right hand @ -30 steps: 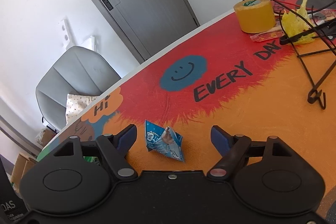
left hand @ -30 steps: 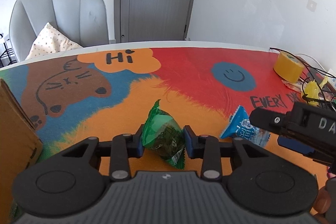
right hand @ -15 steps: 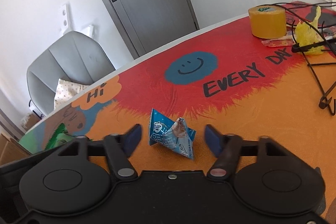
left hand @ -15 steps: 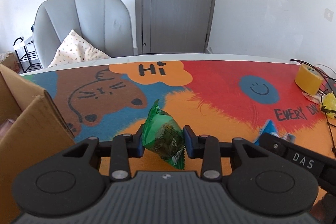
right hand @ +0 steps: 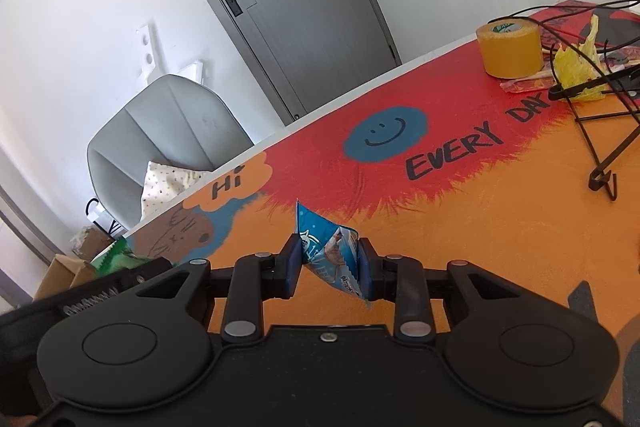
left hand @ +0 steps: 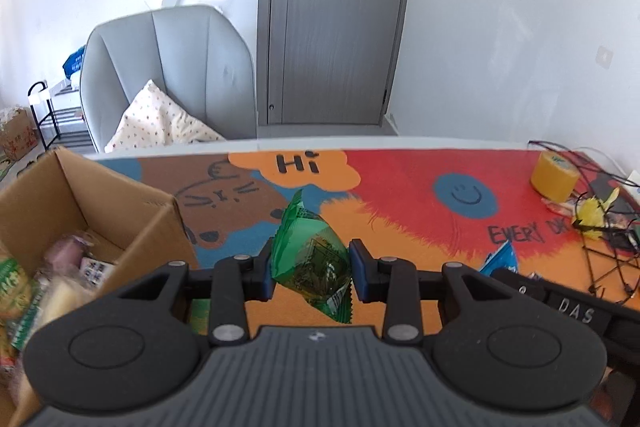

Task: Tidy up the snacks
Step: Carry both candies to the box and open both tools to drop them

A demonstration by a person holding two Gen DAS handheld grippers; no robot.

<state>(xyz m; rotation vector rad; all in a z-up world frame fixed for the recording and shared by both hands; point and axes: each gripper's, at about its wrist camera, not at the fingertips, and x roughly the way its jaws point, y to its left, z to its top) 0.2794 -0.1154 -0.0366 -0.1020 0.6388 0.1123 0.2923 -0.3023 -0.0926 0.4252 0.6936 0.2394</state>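
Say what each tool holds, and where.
Left tool: green snack packet, gripped across its middle. Right tool: closing on blue snack packet, pads at its sides.

Glossy crinkled plastic green snack packet [left hand: 310,259], matt brown cardboard box [left hand: 120,211], matt printed mat [left hand: 400,195] covering the table.

Green packet [left hand: 310,259]: puffed, tilted, frame centre. Blue packet [right hand: 330,253]: crumpled, tilted, centre. Open box [left hand: 120,223]: lower left, holding snacks [left hand: 60,283].
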